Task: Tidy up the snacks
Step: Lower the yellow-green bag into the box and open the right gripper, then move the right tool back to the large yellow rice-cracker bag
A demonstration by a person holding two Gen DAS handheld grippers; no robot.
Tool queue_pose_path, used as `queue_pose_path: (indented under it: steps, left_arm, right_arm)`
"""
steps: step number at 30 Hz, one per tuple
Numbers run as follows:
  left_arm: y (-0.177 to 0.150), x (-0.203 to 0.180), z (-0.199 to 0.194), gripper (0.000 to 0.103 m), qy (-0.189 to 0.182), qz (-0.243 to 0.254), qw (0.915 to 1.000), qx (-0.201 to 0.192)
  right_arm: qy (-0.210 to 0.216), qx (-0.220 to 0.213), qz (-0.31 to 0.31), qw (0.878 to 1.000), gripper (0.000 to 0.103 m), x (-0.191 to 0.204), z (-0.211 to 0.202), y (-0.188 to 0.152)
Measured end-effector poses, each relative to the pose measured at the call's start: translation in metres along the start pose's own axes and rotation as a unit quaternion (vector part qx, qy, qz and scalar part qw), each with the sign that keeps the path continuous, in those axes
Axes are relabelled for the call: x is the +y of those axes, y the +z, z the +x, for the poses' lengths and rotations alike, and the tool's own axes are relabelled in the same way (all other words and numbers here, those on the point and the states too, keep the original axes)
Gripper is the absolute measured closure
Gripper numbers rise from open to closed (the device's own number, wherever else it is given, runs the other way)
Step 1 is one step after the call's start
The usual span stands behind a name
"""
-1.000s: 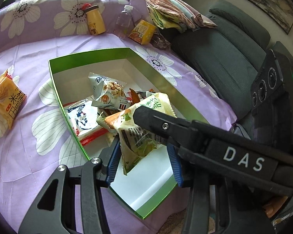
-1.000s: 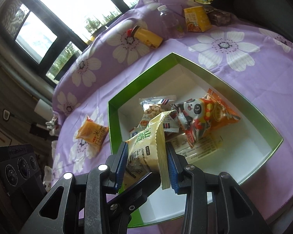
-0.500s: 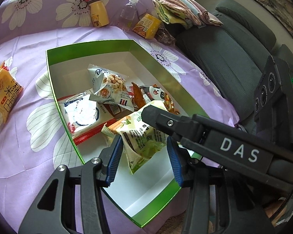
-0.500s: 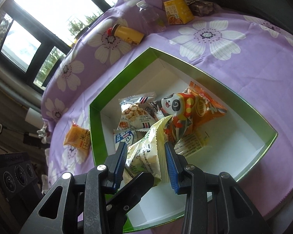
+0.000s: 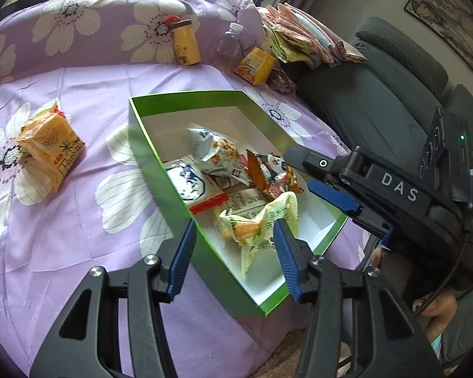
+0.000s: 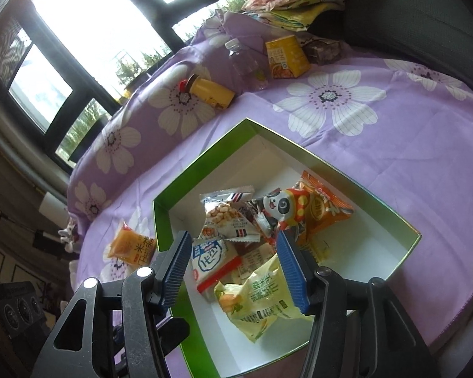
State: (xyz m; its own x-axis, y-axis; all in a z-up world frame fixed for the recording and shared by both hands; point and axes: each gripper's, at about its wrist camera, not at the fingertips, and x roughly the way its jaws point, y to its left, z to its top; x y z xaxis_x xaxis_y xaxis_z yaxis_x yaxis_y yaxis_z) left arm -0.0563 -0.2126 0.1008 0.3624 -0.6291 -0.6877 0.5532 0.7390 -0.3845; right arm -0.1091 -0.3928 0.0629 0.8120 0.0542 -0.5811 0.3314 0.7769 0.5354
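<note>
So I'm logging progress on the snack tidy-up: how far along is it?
Mostly done: several packets lie in the green box, including the pale green packet, which the right gripper has just been opening around; it lies loose. The left gripper is open and empty too. Left: the orange packet on the purple cloth.

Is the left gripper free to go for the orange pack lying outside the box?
Probably yes. The left gripper is open and empty, and the orange pack lies alone on bare cloth, nothing between them.
</note>
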Motion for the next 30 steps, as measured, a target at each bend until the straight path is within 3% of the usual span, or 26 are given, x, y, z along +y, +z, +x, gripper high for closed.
queue_pose_path:
  steps: [6, 9, 13, 16, 23, 30]
  left_arm:
    - [-0.004, 0.036, -0.040, 0.025, 0.031, -0.025, 0.9985, -0.038]
    - [-0.011, 0.057, -0.058, 0.014, 0.051, -0.036, 0.9967, -0.052]
    - [-0.017, 0.093, -0.079, 0.014, 0.091, -0.077, 0.9912, -0.057]
    - [-0.019, 0.122, -0.090, 0.013, 0.097, -0.100, 0.9892, -0.045]
    - [-0.046, 0.184, -0.110, 0.014, 0.144, -0.171, 0.9724, -0.068]
    - [-0.054, 0.216, -0.119, 0.014, 0.162, -0.208, 0.9622, -0.068]
  right_arm:
    - [0.012, -0.006, -0.027, 1.000, 0.025, 0.018, 0.000, -0.005]
    - [0.014, -0.014, -0.045, 0.999, 0.023, 0.029, 0.000, -0.008]
    - [0.012, -0.016, -0.068, 0.998, 0.018, 0.043, 0.005, -0.013]
    - [0.010, -0.011, -0.081, 0.997, 0.018, 0.053, 0.010, -0.018]
    - [-0.002, -0.018, -0.116, 0.993, 0.018, 0.077, 0.020, -0.032]
    - [0.018, -0.019, -0.148, 0.989, 0.018, 0.104, 0.032, -0.049]
